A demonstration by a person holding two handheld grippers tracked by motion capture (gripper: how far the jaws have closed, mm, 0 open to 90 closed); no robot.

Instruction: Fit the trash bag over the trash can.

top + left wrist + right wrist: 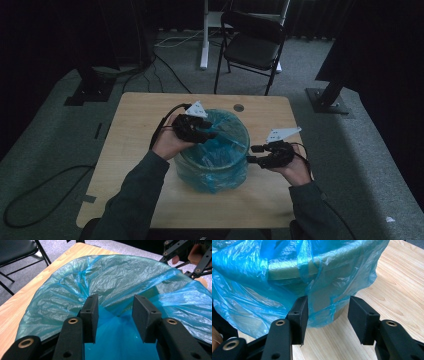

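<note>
Jaws apart on both: left gripper (207,134) over the blue bag (226,131) lining the bin (317,277), right gripper (251,154) beside it.

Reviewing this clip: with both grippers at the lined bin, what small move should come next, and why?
Probably close the left gripper on the blue bag at the near rim. Its jaws stand open over the bag's mouth with loose film between them, unpinched. The right gripper waits open beside the bin, where the bag's overhang hangs down the outside, so it looks ready to steady or tug there.
</note>
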